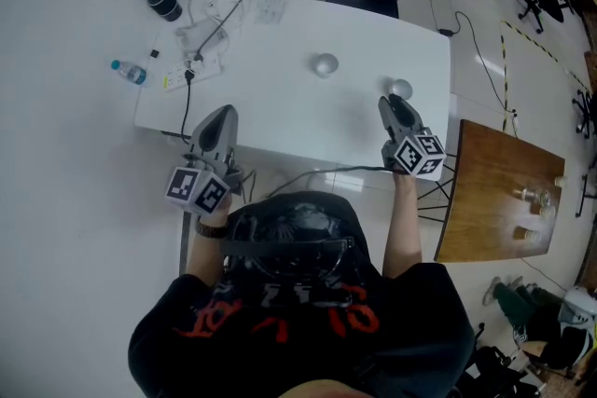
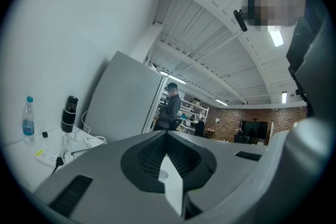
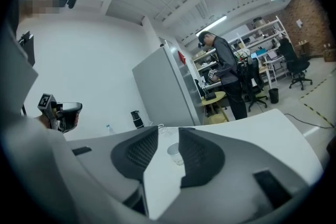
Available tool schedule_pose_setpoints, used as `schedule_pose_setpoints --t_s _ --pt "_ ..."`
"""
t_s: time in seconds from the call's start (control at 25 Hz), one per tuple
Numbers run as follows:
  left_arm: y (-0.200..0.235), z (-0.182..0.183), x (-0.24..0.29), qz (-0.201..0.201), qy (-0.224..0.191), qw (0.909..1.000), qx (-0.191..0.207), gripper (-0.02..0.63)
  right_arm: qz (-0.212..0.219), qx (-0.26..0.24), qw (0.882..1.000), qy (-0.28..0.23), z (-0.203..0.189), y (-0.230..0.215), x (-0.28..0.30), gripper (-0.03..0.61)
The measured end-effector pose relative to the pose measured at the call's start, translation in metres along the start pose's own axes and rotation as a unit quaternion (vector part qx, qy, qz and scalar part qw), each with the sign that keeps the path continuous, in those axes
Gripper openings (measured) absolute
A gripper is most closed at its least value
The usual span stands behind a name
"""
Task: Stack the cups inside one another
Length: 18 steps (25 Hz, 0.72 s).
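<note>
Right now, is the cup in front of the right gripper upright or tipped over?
Upright: the cup stands on its base on the table, rim up, beyond the right gripper's parted jaws.

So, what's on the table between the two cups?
Nothing: in the head view, the stretch of white table between the left cup and the right cup is bare.

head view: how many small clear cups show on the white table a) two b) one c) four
a: one small clear cup stands near the middle of the white table, and a second clear cup stands just ahead of the tip of the right gripper.
</note>
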<state>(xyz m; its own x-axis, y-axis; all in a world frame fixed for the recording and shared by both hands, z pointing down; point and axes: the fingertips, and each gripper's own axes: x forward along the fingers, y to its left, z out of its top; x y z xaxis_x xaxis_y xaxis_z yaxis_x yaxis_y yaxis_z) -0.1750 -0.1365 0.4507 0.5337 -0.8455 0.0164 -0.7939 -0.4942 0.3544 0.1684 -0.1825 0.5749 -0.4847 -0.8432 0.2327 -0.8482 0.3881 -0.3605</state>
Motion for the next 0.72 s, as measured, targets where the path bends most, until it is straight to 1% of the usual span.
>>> schedule_pose_setpoints --t_s 0.04,0.08,0.24,0.36,0.48,0.72 --pt "0.0 0.0 0.0 -0.001 0.001 1.0 0.0 0.0 0.007 -0.007 1.0 0.001 0.001 0.007 0.002 0.096" --pt "0.001 -0.001 0.001 -0.001 0.002 1.0 -0.001 0.0 0.019 -0.013 1.0 0.003 0.002 0.015 0.004 0.009" --pt "0.0 -0.003 0.0 -0.001 0.003 1.0 -0.002 0.0 0.095 -0.037 0.995 0.001 0.002 0.053 0.008 0.003" --pt "0.0 -0.001 -0.002 0.002 0.0 1.0 -0.002 0.0 0.132 -0.044 0.99 0.007 -0.003 0.068 0.012 0.005" --pt "0.001 0.002 -0.001 0.004 -0.006 1.0 -0.002 0.0 0.144 -0.044 0.988 0.033 -0.009 0.071 0.022 0.005" --pt "0.007 0.009 -0.011 0.017 -0.021 0.9996 0.003 0.0 0.134 -0.065 0.986 0.074 -0.023 0.074 0.044 0.005"
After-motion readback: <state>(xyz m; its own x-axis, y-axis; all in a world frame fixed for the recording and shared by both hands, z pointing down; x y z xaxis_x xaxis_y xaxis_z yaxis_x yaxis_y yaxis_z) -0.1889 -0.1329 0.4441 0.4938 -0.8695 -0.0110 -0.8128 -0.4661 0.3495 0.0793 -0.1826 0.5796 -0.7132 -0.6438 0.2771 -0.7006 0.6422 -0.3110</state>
